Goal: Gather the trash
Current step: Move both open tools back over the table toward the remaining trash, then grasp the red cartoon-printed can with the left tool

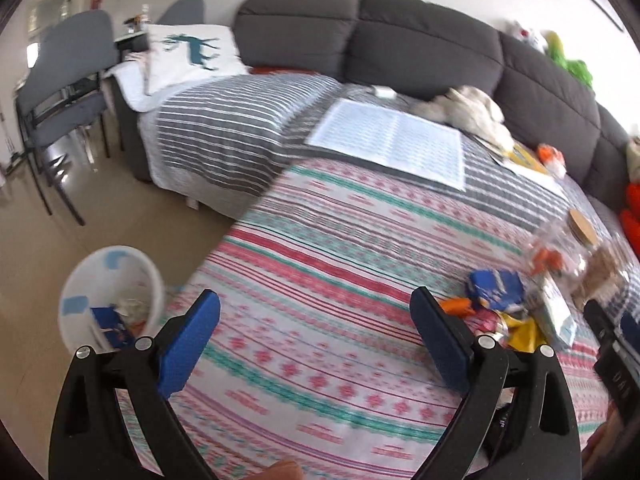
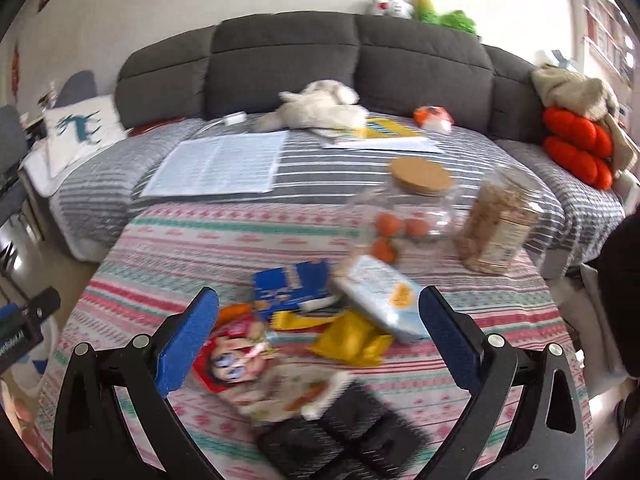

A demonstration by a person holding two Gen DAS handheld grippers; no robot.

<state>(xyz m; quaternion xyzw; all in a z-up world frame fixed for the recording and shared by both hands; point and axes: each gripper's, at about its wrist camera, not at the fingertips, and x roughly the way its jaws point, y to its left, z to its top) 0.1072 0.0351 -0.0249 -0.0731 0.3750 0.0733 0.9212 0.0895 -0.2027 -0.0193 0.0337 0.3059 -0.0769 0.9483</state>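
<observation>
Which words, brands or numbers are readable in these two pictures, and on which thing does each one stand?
No text can be read with certainty.
Printed sheet: lines of print, too small to read.
Jar label: blurred.
Blue packet: blurred.
Pale blue packet: blurred.
Red packet: a cartoon picture, no legible words.

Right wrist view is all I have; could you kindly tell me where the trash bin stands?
Observer: The white bin stands on the floor, beside the left edge of the patterned cloth.
Operator: Thank you; is anything in it already?
Observer: Yes, a blue wrapper and some crumpled pale scraps lie inside.
Operator: And is the left hand-held gripper carrying something?
Observer: No, the left hand-held gripper is open and empty above the cloth.
</observation>
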